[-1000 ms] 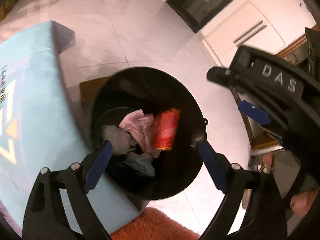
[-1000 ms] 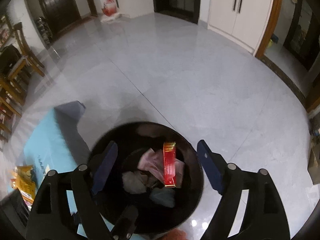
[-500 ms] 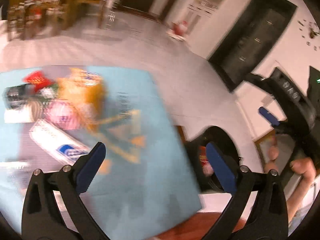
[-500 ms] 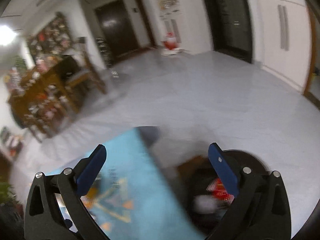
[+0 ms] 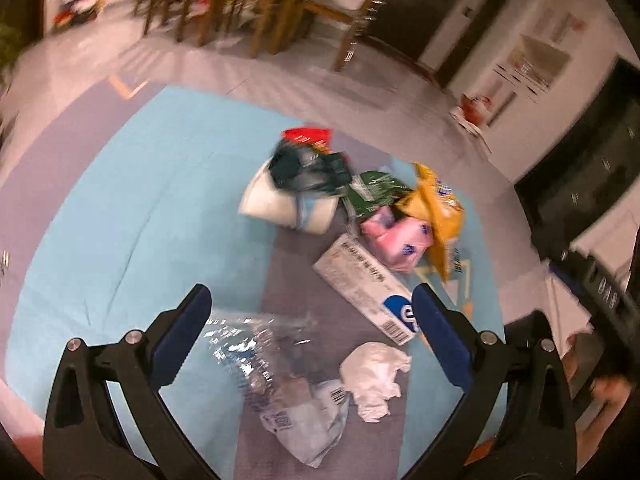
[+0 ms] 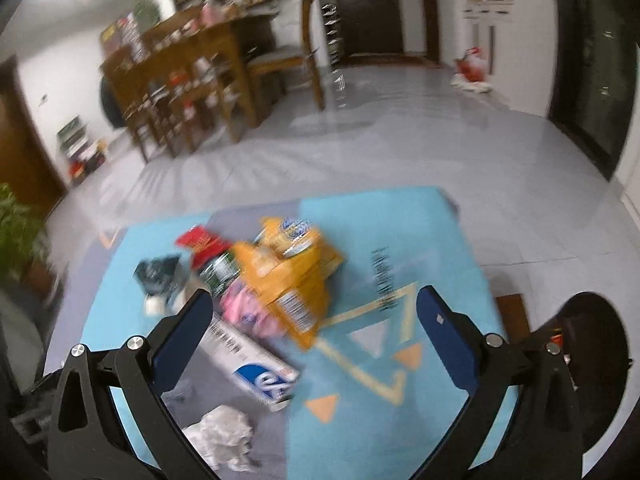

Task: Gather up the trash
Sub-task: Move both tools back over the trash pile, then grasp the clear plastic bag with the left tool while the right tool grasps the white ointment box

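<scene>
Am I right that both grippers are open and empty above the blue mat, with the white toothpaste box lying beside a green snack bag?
Not quite: the snack bag beside the white toothpaste box is yellow-orange, as the right wrist view shows. The rest holds: the left gripper and the right gripper are open and empty above the blue mat.

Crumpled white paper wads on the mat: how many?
1. The crumpled white paper wad lies near the mat's front edge, beside the clear plastic wrapper and just in front of the toothpaste box. The litter pile behind could hide more.
</scene>
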Motion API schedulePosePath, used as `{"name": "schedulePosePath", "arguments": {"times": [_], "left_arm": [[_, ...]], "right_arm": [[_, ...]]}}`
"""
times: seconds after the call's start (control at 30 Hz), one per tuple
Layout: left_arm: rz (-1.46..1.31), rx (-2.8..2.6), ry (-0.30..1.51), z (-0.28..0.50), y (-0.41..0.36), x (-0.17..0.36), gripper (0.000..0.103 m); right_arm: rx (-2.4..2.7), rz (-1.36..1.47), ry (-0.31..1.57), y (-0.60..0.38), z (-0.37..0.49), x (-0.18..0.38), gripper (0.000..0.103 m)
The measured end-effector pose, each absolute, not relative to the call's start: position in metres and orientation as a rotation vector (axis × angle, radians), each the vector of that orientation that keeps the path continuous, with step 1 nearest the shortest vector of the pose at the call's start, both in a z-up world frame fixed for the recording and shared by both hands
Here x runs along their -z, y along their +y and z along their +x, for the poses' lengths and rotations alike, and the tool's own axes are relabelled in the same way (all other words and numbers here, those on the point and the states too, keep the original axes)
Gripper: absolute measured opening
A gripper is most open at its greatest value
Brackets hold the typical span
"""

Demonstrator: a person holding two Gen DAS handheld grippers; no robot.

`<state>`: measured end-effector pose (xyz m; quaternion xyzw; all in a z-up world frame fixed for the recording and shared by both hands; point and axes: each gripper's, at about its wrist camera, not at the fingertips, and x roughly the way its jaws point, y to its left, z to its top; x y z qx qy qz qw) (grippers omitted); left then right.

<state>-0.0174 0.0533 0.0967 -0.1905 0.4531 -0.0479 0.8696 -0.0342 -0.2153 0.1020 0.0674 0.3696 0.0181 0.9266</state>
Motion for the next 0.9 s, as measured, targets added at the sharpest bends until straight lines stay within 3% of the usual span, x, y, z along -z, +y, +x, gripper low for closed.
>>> {"name": "schedulePosePath", "arguments": {"times": [0.2,0.53,0.73,0.9], "left_arm": [[-0.409,0.132,0.981,-0.020,0.056,-0.088,0.100],[-0.468,0.091,1.104,-0.021,0.068,-0.056,0.100],[-0.550,0.113,1.204,-0.024,0.061,-0.025,0.097],[-0.516,0.096,1.271,-0.021,0.053,-0.009,0.095]], "right_arm": [[-0.164,0.149,0.907,-0.186,-0.024,-0.076,0.100],[-0.220,0.077,0.981,-0.165,-0.021,-0.049,0.099],[-0.267,0.000,1.046,-0.151,-0.010,-0.025,0.086],[-0.307,-0.035,1.079,-0.142,0.005,-0.011,0.085]]}}
